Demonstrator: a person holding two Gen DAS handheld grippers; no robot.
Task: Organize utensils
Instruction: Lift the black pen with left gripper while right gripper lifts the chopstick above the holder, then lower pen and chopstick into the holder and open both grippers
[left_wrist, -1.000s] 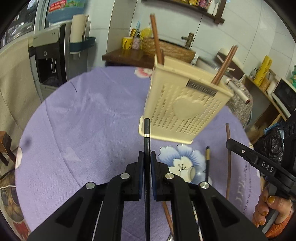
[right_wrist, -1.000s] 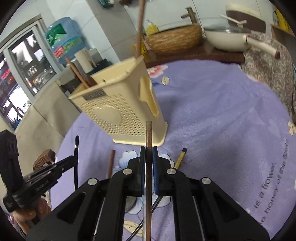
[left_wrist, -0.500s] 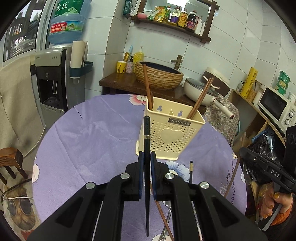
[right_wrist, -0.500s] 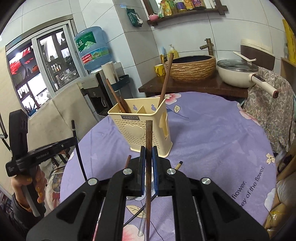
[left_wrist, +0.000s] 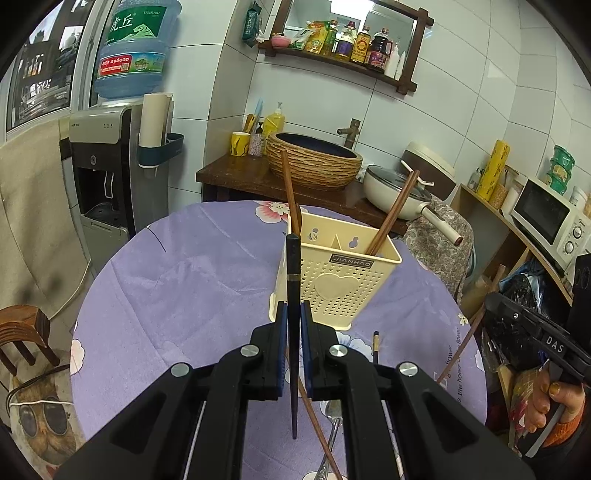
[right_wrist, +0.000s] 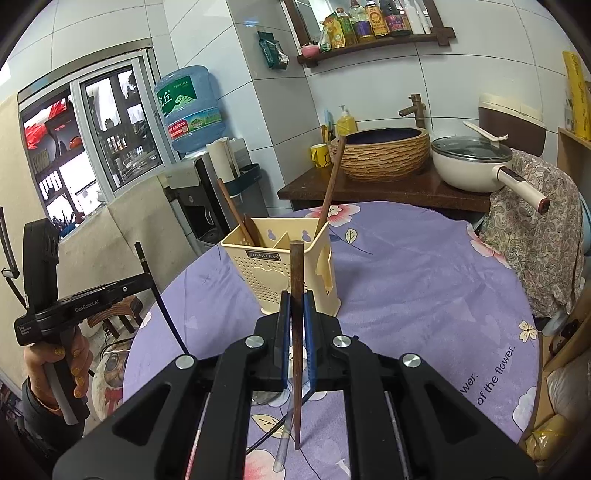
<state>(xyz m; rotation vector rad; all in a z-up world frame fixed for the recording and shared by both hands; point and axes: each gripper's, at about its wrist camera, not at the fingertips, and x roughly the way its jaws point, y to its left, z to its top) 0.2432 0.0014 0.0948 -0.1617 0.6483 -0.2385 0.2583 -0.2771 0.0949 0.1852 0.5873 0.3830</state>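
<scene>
The left gripper (left_wrist: 293, 325) is pinching a black chopstick (left_wrist: 292, 280) between its fingers (left_wrist: 280, 332), which are clamped tight on the shaft so that the stick is standing nearly upright, its top end level with the rim of the cream utensil holder (left_wrist: 338, 280). The right gripper (right_wrist: 296, 321) is gripping a brown wooden chopstick (right_wrist: 296, 273) the same way, its fingers (right_wrist: 284, 325) closed on it, with the stick rising in front of the holder.

The holder is standing upright on the tabletop (left_wrist: 192, 280), which is wearing a purple flowered cloth. Two brown chopsticks (left_wrist: 391, 218) are leaning in it, one in the left compartment and one in the right.

On the cloth just in front of the holder, a dark chopstick with a gold tip (left_wrist: 375, 345) is lying loose, and a long brown chopstick (left_wrist: 314, 417) and a metal spoon (left_wrist: 330, 432) are lying partly hidden beneath the left gripper.
</scene>
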